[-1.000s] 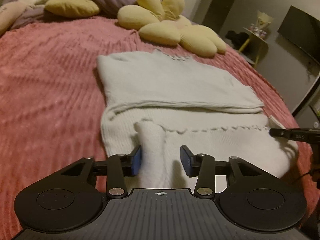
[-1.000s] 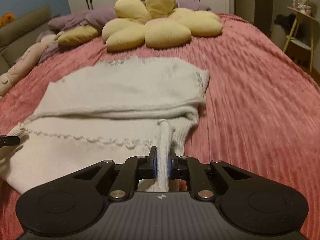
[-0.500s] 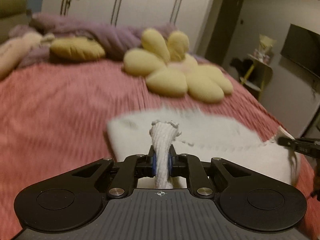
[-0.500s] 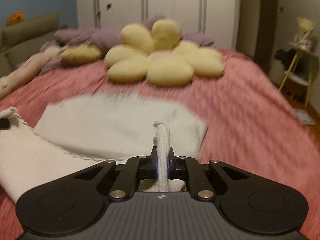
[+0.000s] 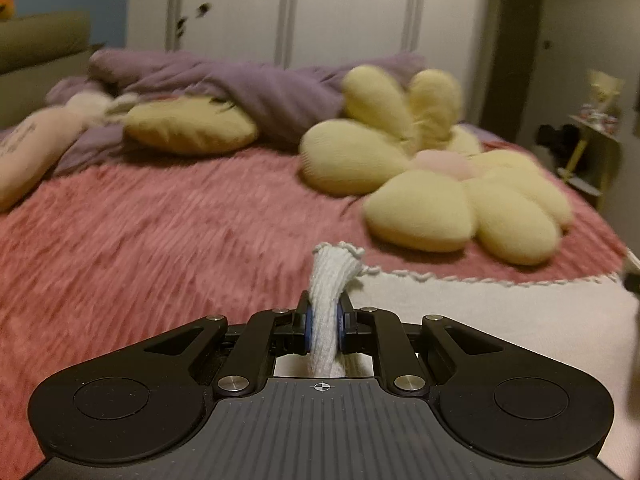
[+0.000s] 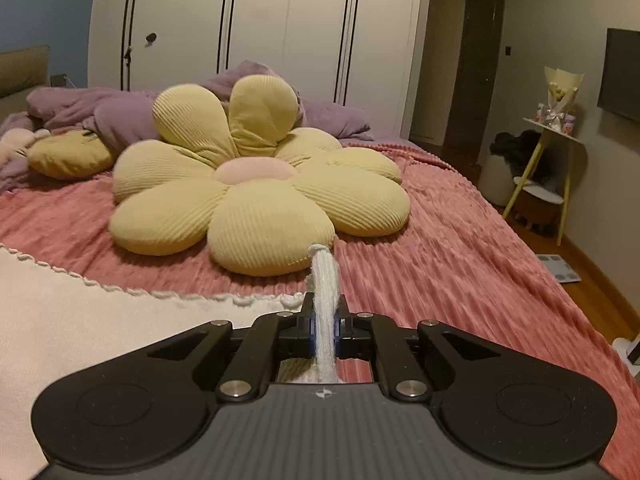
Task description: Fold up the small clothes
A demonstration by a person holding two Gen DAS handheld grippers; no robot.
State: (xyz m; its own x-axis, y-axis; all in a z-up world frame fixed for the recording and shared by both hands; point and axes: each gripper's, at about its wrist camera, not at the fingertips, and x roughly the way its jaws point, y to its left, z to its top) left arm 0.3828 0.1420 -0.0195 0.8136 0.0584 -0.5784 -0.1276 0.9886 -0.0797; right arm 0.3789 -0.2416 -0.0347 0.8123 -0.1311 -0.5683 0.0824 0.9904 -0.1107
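The bedspread (image 6: pixel 460 248) is a ribbed rose pink. On it lies a corduroy flower cushion (image 6: pixel 260 184), pale yellow with a pink centre. The knitted top (image 5: pixel 500 320) is cream with a scalloped edge. Far behind, a lilac blanket (image 5: pixel 256 84) and white wardrobe doors (image 6: pixel 260 20) with dark handles.

Both wrist views low over bed (image 5: pixel 168 240), facing flower pillow (image 6: pixel 260 196)

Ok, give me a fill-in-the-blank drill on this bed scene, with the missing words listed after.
1. Each hand-held gripper, left and right, is shut on the white knit ____.
2. The flower-shaped pillow has a ____ centre.
3. The bedspread is ____.
4. The blanket heaped behind the pillow is ____.

Missing words: sweater; pink; pink; purple
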